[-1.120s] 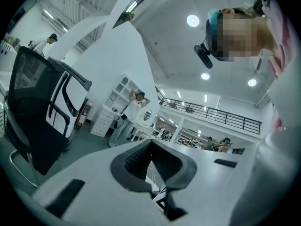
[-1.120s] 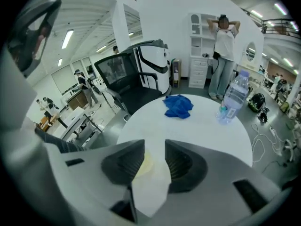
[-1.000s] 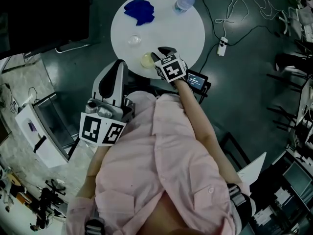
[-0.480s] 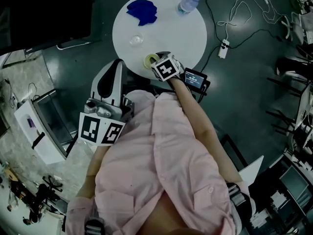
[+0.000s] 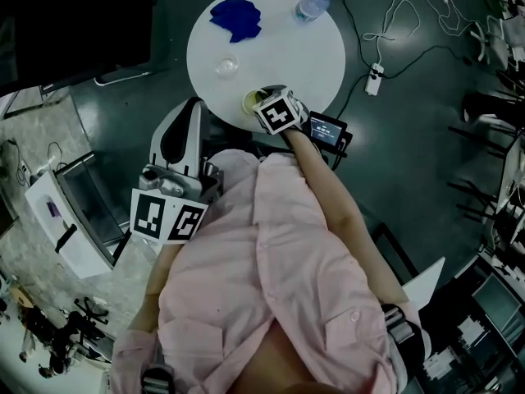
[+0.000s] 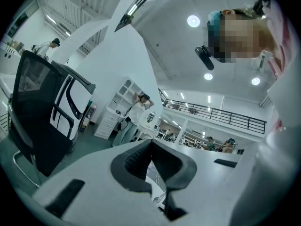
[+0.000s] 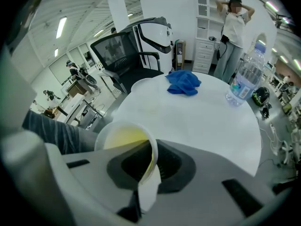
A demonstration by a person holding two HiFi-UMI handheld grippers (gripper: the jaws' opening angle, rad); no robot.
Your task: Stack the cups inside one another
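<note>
At the left, the left gripper (image 6: 151, 147) is held beside the person's body, off the near left edge of the round white desk (image 5: 287, 52). Its jaws are closed together with nothing between them, and it looks out level toward a black office chair (image 6: 42, 112). On the desk, a clear cup (image 5: 226, 67) stands alone in the left part, apart from both grippers. Behind it, near the far edge, lies a crumpled blue cloth (image 5: 235, 16). To the right of the clear cup, at the near edge of the desk, there is a yellowish cup (image 5: 248, 100). The right gripper (image 5: 269, 97) points steeply down on it. Its jaws have just been closing and now pinch the wall of this cup, one jaw inside the mouth and one outside. I cannot tell if the cup's bottom touches the desk. At the far right edge stands a water bottle (image 5: 312, 3).
</note>
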